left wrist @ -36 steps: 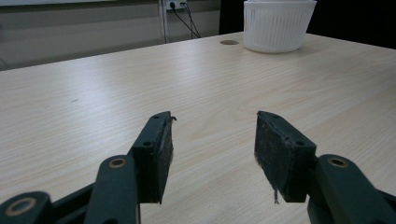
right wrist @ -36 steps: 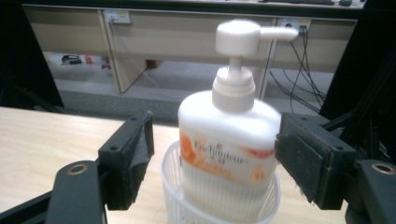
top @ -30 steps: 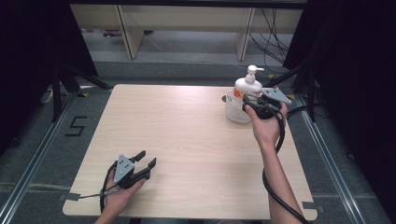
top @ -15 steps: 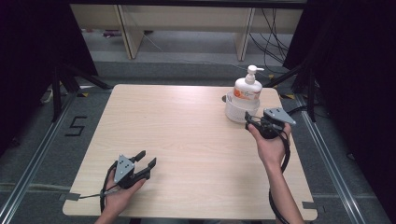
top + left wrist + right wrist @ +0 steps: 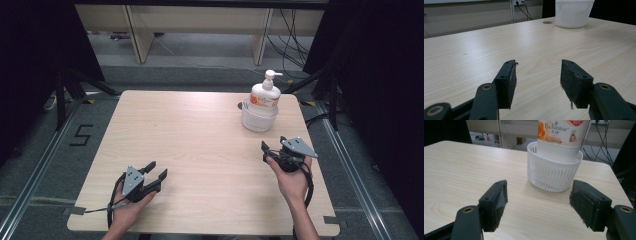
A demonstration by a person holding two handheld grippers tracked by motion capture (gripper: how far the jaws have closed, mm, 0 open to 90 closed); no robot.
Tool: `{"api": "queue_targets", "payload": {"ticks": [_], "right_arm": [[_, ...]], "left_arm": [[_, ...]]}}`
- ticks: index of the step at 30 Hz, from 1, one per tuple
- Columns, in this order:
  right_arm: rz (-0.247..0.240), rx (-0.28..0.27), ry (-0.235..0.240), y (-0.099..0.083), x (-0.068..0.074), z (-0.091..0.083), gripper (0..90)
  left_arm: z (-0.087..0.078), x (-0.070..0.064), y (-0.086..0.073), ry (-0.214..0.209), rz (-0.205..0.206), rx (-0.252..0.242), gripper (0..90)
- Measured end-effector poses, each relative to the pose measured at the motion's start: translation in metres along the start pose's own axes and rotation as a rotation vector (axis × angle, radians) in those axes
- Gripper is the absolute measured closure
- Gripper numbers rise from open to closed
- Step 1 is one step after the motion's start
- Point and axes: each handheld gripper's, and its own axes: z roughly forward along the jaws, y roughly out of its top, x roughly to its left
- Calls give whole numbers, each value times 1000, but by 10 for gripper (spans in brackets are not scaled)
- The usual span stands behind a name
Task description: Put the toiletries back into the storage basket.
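Observation:
A white pump bottle (image 5: 263, 94) with an orange label stands upright in a small white ribbed basket (image 5: 257, 121) at the table's far right. My right gripper (image 5: 272, 144) rests open on the table in front of the basket, apart from it, its jaws pointing toward it. In the right gripper view the basket (image 5: 554, 170) and the bottle (image 5: 560, 132) stand just beyond the open right gripper (image 5: 539, 186), nothing between the pads. My left gripper (image 5: 155, 171) lies open near the front left; in the left gripper view, the left gripper (image 5: 537, 67) is empty and the basket (image 5: 573, 13) is far off.
The light wooden table (image 5: 190, 135) has a small round grommet (image 5: 239, 105) beside the basket. Cables trail from both grippers over the front edge. Beyond the table lie a dark floor, a desk frame and black curtains at both sides.
My right gripper has drawn back from the bottle toward the person and come down near the table's right front. The bottle and basket stay put. The left gripper has not moved.

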Motion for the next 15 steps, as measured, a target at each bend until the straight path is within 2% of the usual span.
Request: {"api": "queue_targets", "payload": {"ticks": [5, 6, 7, 8, 9, 12, 13, 14, 15], "right_arm": [[-8, 19, 13, -12, -2, -6, 304], [-22, 19, 6, -13, -3, -7, 304], [3, 34, 16, -19, -2, -11, 304], [3, 34, 16, -19, -2, -11, 304], [-22, 24, 21, -22, -4, -12, 304], [-23, 42, 28, -30, -3, -18, 304], [-14, 34, 15, -36, -2, -20, 304], [-27, 37, 28, -38, -3, -21, 304], [-5, 32, 33, -42, -2, -22, 304]], "left_arm": [[0, 0, 0, 1, 0, -1, 458], [0, 0, 0, 1, 0, -1, 458], [0, 0, 0, 2, -1, -1, 458], [0, 0, 0, 2, 0, -1, 458], [0, 0, 0, 2, 1, -1, 458], [0, 0, 0, 2, -1, -3, 458], [0, 0, 0, 1, 0, -2, 458], [0, -1, 0, 3, -1, -3, 458], [0, -1, 0, 3, -1, -3, 458]]}}
